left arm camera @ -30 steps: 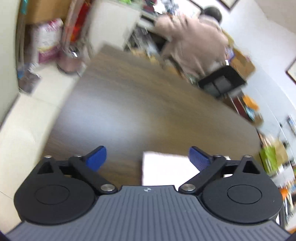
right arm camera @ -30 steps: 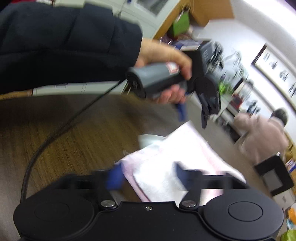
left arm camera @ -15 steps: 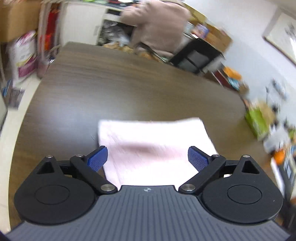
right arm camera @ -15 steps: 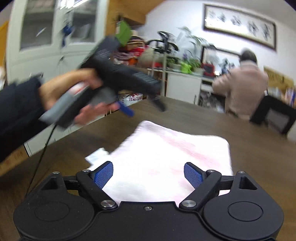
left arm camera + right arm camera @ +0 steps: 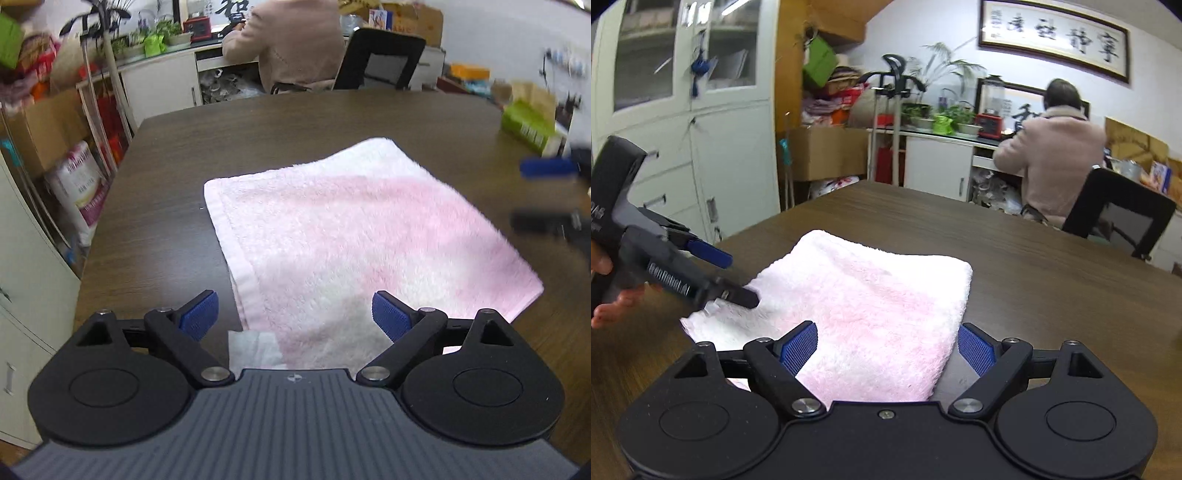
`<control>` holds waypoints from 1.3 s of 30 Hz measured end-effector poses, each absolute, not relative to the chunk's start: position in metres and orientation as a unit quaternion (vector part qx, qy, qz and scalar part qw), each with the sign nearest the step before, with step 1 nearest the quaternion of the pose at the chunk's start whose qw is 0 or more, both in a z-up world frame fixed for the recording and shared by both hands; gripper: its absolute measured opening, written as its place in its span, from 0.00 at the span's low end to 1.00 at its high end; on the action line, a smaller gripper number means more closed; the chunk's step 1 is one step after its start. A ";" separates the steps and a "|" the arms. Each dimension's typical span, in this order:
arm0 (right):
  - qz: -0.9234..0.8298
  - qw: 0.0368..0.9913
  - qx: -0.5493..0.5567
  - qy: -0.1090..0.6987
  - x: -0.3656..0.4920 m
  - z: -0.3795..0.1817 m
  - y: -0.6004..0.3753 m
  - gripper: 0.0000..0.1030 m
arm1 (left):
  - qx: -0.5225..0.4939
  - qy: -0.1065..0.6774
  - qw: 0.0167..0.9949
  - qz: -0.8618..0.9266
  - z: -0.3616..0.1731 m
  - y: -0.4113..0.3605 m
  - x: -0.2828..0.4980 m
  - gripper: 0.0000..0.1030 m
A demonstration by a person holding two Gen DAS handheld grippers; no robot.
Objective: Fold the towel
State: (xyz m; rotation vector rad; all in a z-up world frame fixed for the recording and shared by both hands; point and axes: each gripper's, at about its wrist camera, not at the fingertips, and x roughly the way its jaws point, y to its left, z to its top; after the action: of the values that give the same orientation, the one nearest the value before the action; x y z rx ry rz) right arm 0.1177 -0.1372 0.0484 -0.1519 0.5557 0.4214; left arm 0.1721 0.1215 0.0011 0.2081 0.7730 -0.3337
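Both claws, left claw (image 5: 295,314) and right claw (image 5: 886,347), gape wide over the folded pink towel (image 5: 354,236); a shallow pinch risks lifting one layer only.

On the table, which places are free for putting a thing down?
The table shows bare wood in a broad band beyond the towel's far edge, toward the seated person. A narrower bare strip runs along the towel's left hem to the table edge. It is crowded at the near side, where the left gripper and right gripper hover open.
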 end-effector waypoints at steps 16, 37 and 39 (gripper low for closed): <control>0.290 0.900 -0.034 0.323 0.222 0.051 -0.103 0.32 | 0.101 0.407 0.890 -0.178 -0.014 0.147 0.143 0.89; 0.235 0.894 -0.010 0.381 0.321 0.006 -0.117 0.35 | 0.070 0.420 0.884 -0.192 -0.016 0.138 0.149 0.91; 0.241 0.898 -0.015 0.367 0.312 0.013 -0.113 0.38 | 0.059 0.423 0.883 -0.195 -0.011 0.142 0.150 0.87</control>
State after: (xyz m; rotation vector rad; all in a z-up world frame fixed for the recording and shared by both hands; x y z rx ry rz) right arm 0.3120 -0.1127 0.0135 -0.0310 0.7593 0.4996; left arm 0.1503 0.1422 -0.0112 0.1230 0.8808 -0.4063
